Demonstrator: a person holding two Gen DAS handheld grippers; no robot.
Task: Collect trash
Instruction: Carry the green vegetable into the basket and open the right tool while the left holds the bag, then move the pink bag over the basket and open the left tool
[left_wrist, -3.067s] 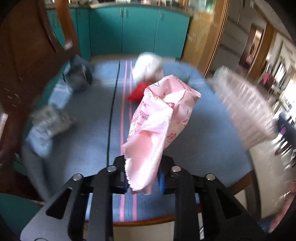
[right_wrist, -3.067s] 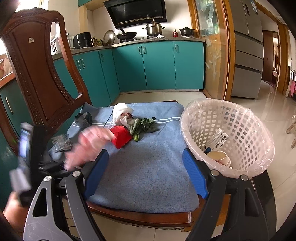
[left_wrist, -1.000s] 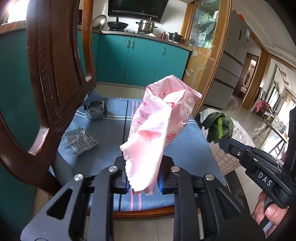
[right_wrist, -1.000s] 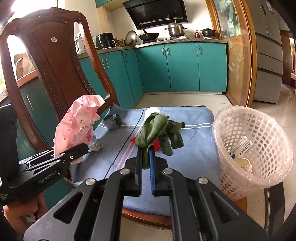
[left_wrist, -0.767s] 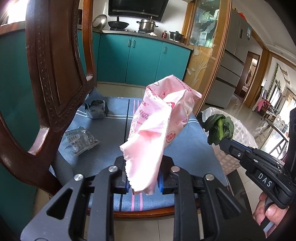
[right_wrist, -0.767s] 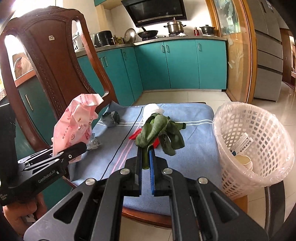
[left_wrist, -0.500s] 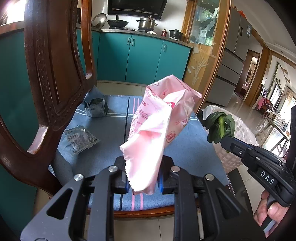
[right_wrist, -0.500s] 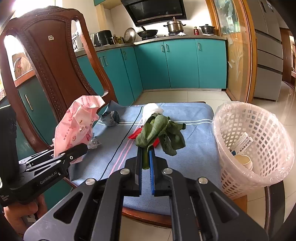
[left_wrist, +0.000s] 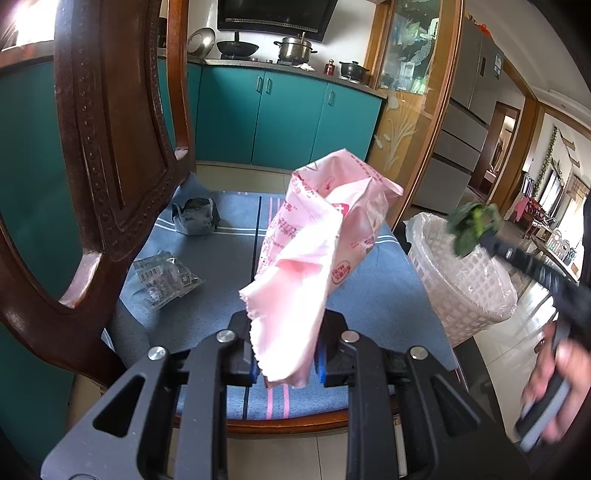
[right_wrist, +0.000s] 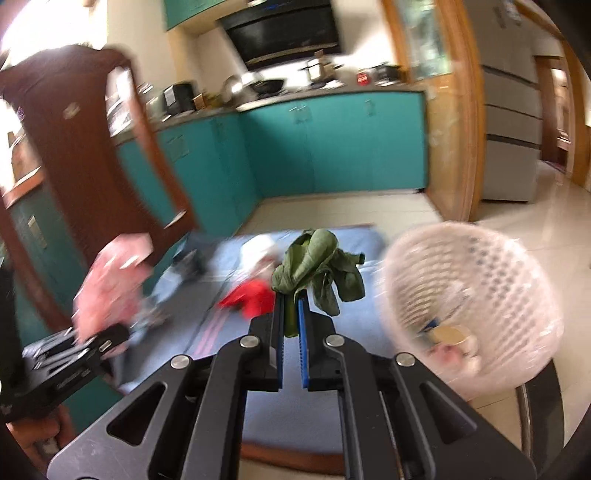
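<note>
My left gripper (left_wrist: 284, 363) is shut on a crumpled pink plastic bag (left_wrist: 317, 251), held above the front of the blue cushion (left_wrist: 373, 295). My right gripper (right_wrist: 291, 314) is shut on a bunch of wilted green leaves (right_wrist: 317, 266); in the left wrist view those green leaves (left_wrist: 474, 225) hang over the rim of the white mesh basket (left_wrist: 465, 284). In the right wrist view the basket (right_wrist: 476, 295) is blurred at the right, with a paper cup (right_wrist: 448, 336) inside.
On the cushion lie a clear wrapper (left_wrist: 162, 277), a grey crumpled packet (left_wrist: 194, 219), a red scrap (right_wrist: 251, 295) and a white wad (right_wrist: 258, 247). A dark wooden chair back (left_wrist: 107, 147) rises at the left. Teal cabinets (left_wrist: 288, 118) stand behind.
The right gripper has swung right with the green leaves, from over the cushion to the basket's rim; its view is now blurred. The left gripper and pink bag have stayed put.
</note>
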